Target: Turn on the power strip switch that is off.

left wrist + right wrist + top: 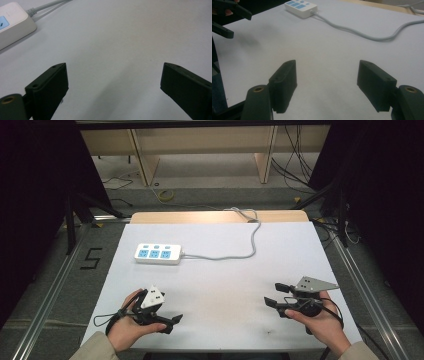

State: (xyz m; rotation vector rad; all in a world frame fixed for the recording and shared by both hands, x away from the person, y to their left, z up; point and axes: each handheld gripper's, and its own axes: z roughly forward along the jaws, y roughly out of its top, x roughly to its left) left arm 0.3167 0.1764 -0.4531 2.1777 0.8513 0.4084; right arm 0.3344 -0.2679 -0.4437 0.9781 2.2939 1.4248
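The left gripper (170, 322) sits near the desk's near left corner, held in the person's left hand (131, 326). Its jaws are spread wide with nothing between them; in the left gripper view (113, 82) they frame only bare white desk surface. A white three-cornered plate tops it, and its jaws point toward the middle of the near edge.

The right gripper (275, 295) is near the near right corner, held in the right hand (320, 320). Its jaws are likewise spread apart and hold nothing; in the right gripper view (327, 85) the desk shows plainly through the gap. A grey three-cornered plate rides on top, and the jaws point left, toward the other gripper. The two grippers are well apart, with open desk between them. In the right gripper view the left gripper's jaws appear at the upper left corner, also parted.

Farther out, the power strip (157, 253) lies flat on the left half of the desk (220, 285), toward the far edge, well apart from both grippers. It is white with blue socket faces and small blue buttons along its far side. In the left gripper view one end of it (12, 25) shows at the upper left; in the right gripper view it (300, 7) lies near the top.

Its grey cable (235, 254) leaves the strip's right end, runs right across the desk, then bends toward the far edge and goes over it near the middle.
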